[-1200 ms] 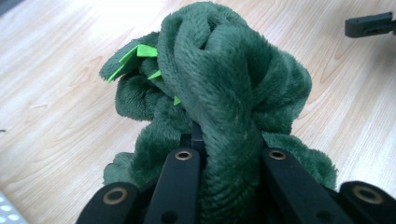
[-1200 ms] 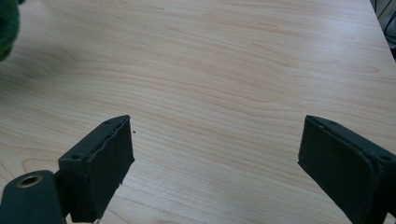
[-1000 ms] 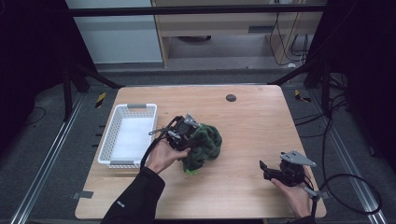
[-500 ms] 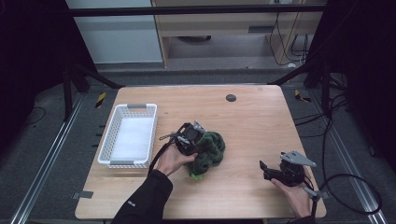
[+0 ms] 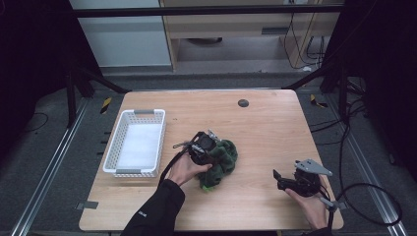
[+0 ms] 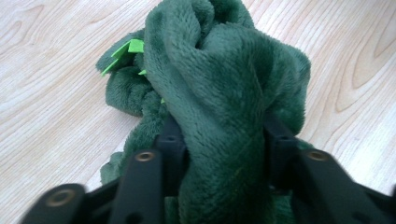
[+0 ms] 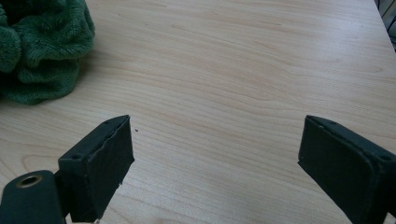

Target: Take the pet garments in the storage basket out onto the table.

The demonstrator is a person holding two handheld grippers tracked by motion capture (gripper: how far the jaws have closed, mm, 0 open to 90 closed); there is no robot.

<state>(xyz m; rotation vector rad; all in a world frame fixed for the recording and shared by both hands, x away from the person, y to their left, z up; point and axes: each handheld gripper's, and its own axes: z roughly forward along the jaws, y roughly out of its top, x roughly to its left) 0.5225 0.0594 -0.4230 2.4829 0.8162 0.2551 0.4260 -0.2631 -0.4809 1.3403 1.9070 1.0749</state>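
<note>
Wooden table [image 5: 265,123] w/ dark floor all round, metal rails either side, cabinets at the back. White basket [image 5: 134,142] sits on the table's left part, nothing in it as far as I can see. Small dark round spot [image 5: 243,103] near the far edge, can't tell what it is.

Green fuzzy cloth [image 5: 221,160] lies bunched up roughly mid-table, just right of the basket but apart from it. Left gripper [image 5: 204,147] is right on the cloth, left hand [image 5: 186,168] behind it, black sleeve [image 5: 155,214] coming in from the near edge. In the left gripper view the jaws are clamped on a thick fold of the cloth [image 6: 219,107], fabric bulging up between them; a few bright green bits [image 6: 128,49] poke out at the upper left of the bundle.

Right gripper [image 5: 278,179] is near the table's front right corner, well apart from the cloth, held low in the right hand [image 5: 310,201], cable [image 5: 373,196] trailing off to the floor. In the right gripper view its jaws are spread wide, holding nothing, bare wood between them, cloth [image 7: 39,51] off at the upper left.
</note>
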